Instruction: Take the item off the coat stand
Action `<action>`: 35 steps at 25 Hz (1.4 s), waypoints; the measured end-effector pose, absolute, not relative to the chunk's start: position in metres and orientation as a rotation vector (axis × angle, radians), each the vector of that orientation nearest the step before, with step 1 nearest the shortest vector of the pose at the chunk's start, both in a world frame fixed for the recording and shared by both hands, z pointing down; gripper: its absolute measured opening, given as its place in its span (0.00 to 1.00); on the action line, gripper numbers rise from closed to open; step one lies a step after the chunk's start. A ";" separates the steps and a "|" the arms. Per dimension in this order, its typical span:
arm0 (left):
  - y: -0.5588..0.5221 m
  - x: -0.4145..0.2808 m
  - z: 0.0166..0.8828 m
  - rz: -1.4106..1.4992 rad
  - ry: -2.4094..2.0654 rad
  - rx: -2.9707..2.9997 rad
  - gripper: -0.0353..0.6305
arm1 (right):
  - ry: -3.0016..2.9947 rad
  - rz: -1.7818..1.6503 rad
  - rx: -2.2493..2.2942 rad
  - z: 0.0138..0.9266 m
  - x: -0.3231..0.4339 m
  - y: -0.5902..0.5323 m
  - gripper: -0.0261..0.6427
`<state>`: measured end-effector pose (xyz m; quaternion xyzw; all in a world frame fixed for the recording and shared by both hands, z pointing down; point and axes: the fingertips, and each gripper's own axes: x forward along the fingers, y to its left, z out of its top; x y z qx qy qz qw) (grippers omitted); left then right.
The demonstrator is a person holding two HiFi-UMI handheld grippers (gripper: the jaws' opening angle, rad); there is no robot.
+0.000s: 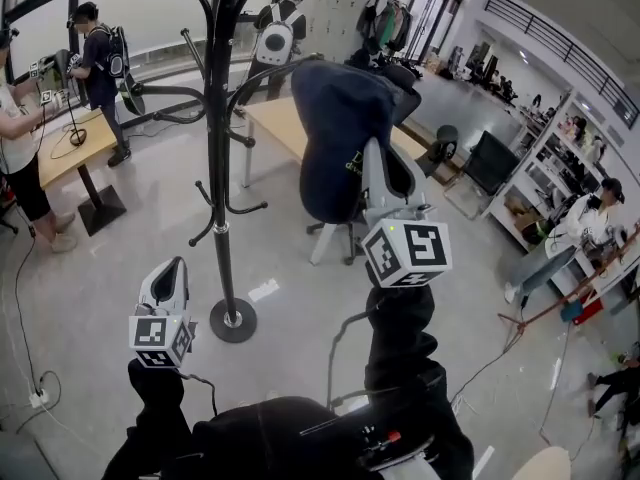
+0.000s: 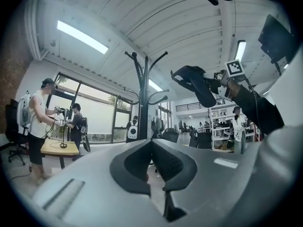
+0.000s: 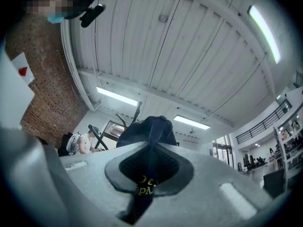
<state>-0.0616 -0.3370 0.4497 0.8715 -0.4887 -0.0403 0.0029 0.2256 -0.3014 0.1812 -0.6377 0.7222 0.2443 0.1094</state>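
The black coat stand (image 1: 220,168) rises from its round base on the floor at centre left. To its right my right gripper (image 1: 374,153) is shut on a dark navy cap (image 1: 340,138) with yellow lettering, held up in the air. In the left gripper view the cap (image 2: 194,79) hangs clear of the stand's hooks (image 2: 144,103). The right gripper view has a fold of the cap (image 3: 147,129) pinched between the pads. My left gripper (image 1: 175,265) sits low at the left of the stand, shut and holding nothing.
Two people stand by a wooden table (image 1: 60,153) at the far left. A desk (image 1: 275,118) and an office chair (image 1: 340,233) stand behind the cap. Shelving (image 1: 560,178) and more people are on the right. A cable (image 1: 25,298) trails over the floor.
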 end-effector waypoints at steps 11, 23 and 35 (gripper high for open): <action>-0.344 -0.036 0.442 -0.102 -1.537 2.765 0.06 | 2.153 0.636 -1.848 0.219 0.244 -0.301 0.06; -0.337 -0.019 0.438 -0.065 -1.553 2.783 0.06 | 2.174 0.522 -1.841 0.266 0.252 -0.285 0.06; -0.334 -0.014 0.441 -0.038 -1.575 2.784 0.06 | 2.234 0.420 -1.794 0.306 0.243 -0.291 0.06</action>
